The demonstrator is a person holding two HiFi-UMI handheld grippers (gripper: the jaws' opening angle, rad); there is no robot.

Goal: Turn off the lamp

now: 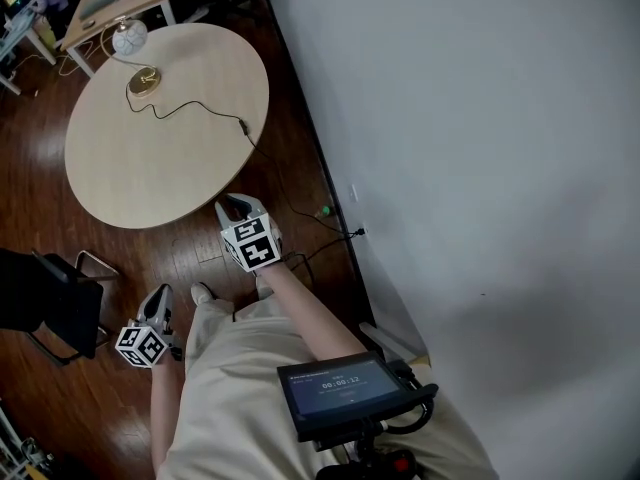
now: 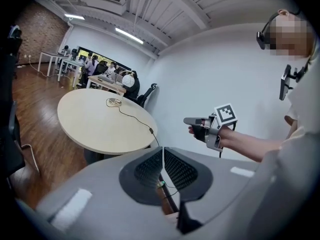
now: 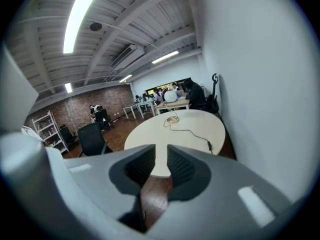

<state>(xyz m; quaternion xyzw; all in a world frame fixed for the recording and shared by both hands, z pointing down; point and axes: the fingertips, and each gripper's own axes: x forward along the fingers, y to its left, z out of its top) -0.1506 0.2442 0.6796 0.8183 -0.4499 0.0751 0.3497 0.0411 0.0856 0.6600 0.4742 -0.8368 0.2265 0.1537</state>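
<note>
While both tools hang short of the round counter [image 1: 160, 178], the lamp [image 1: 131, 37] stands at its far edge. Its cord [image 1: 190, 108] trails back to what looks like an inline switch [image 1: 242, 125], nearest the right tool [image 1: 236, 206], which is narrowly parted and empty. The left tool [image 1: 158, 296] is closed on nothing.

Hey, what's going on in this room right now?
A person with a tool in each hand stands short of the round table. The lamp sits on its far side, its cord trailing across the top, untouched. The right tool is open and empty; the left tool is shut on nothing.
</note>
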